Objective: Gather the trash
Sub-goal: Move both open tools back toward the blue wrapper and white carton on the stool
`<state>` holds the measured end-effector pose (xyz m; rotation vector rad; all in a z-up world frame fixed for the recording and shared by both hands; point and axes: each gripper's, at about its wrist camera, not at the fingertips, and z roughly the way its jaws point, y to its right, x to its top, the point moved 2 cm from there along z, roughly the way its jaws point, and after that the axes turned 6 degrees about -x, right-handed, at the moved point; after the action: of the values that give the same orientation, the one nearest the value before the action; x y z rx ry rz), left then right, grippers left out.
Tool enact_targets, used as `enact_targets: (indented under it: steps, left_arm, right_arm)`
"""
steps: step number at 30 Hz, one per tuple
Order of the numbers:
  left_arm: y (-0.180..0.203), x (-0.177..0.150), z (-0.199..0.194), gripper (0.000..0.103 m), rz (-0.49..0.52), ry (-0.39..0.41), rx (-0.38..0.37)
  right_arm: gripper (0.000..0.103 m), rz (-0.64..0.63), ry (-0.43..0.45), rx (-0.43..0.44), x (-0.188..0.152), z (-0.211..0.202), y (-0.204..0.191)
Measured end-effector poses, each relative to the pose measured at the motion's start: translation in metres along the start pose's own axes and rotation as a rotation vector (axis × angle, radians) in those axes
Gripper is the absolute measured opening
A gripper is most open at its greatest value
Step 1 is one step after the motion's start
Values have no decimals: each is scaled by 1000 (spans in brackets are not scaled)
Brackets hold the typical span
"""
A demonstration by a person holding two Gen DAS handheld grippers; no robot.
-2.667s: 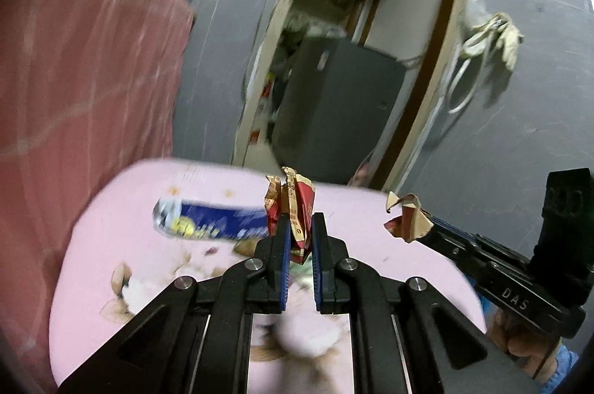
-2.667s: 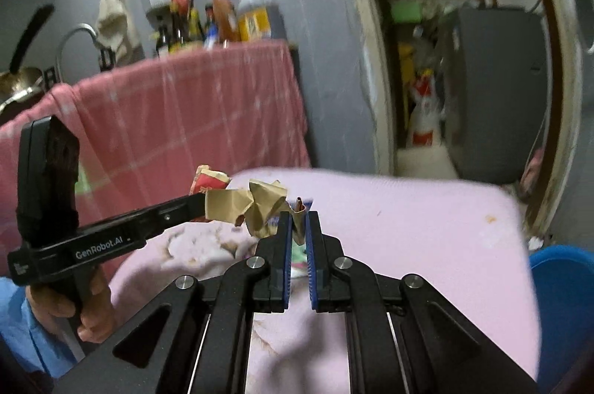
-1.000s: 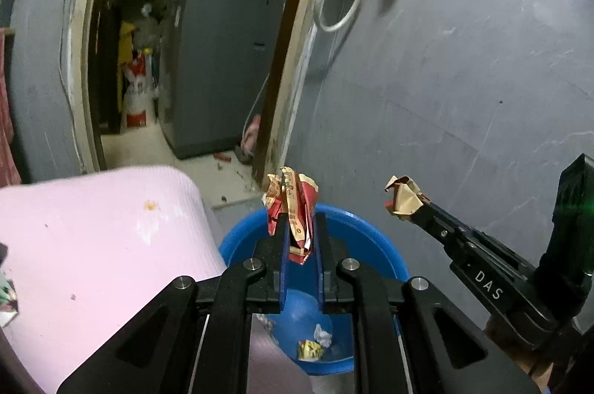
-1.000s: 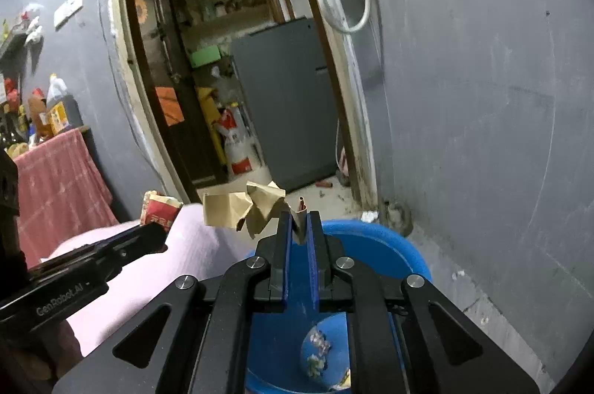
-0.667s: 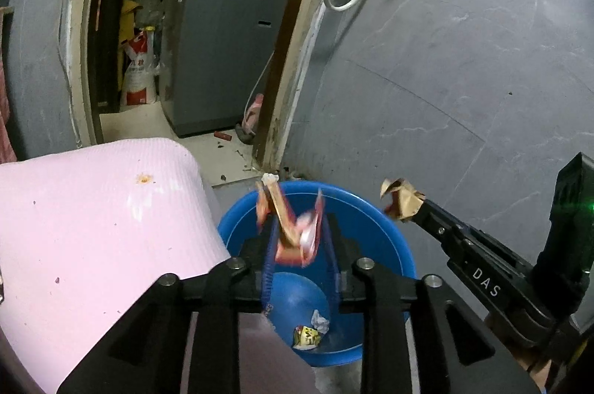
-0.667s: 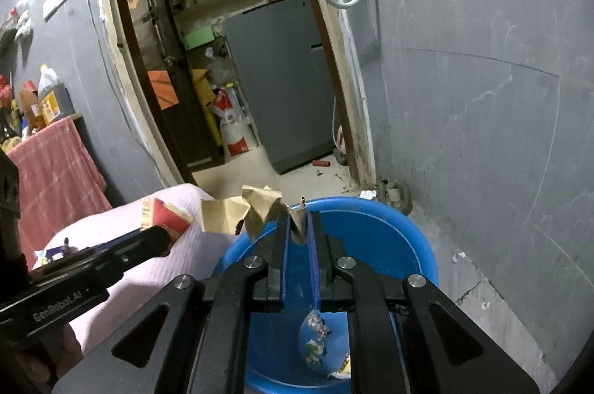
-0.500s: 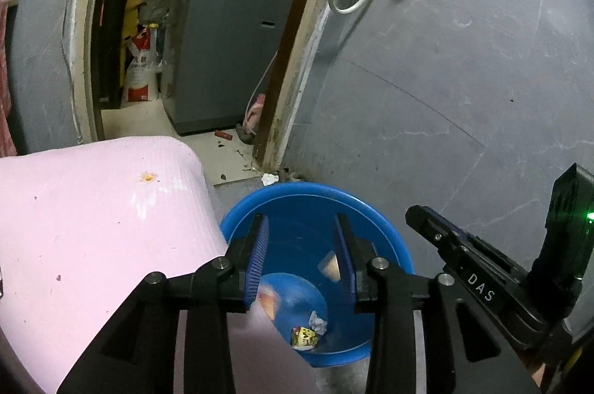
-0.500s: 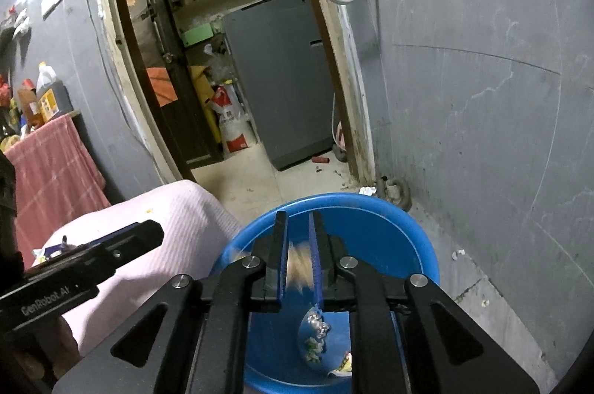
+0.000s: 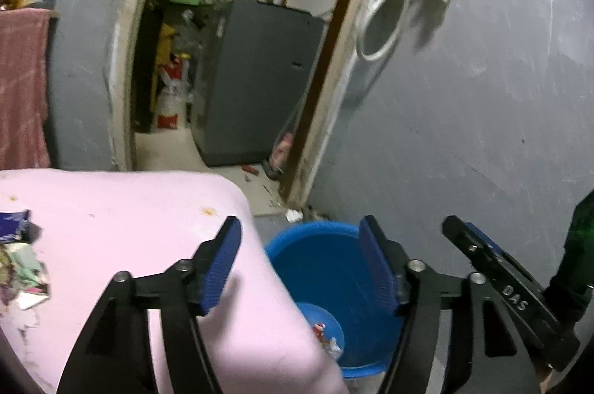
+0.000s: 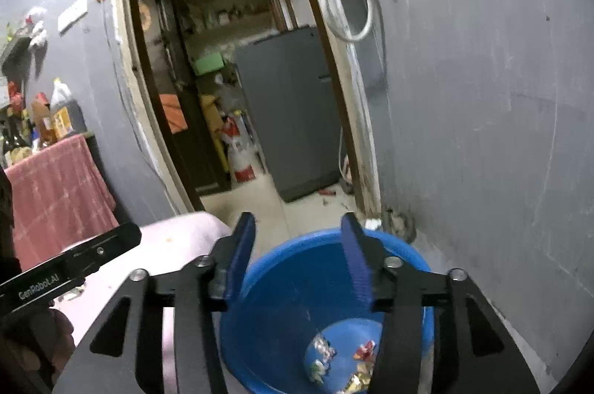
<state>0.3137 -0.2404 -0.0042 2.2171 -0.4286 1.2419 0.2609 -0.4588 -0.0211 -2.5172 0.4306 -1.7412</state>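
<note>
Grey wall (image 10: 482,97); wrappers (image 10: 356,360) in blue tub (image 10: 297,267) partly hidden, blurry.

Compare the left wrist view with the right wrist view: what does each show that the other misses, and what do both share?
Only the left wrist view shows scraps lying on the pink cloth. Only the right wrist view shows bottles on the counter and several wrappers on the bucket's bottom. Both show the blue bucket, the grey fridge, and the left gripper and right gripper, open and empty, their jaws having just been opening.
</note>
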Motion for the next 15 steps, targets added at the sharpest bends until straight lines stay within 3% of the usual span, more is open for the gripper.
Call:
enact_targets:
  steps: [4, 6, 8, 13, 15]
  left_arm:
    - [-9, 10, -25, 81, -2, 67, 42]
    - [-13, 12, -37, 88, 0, 98, 62]
    - [-19, 15, -55, 95, 2, 139, 90]
    - [-38, 19, -91, 101, -11, 216, 148]
    - [-45, 18, -104, 101, -11, 242, 173]
  right_arm:
    - [57, -24, 62, 18, 8, -15, -15]
    - [74, -32, 84, 30, 11, -20, -21]
    - [77, -41, 113, 50, 13, -27, -31]
    - [88, -81, 166, 92, 18, -40, -59]
    - [101, -97, 187, 114, 19, -46, -72]
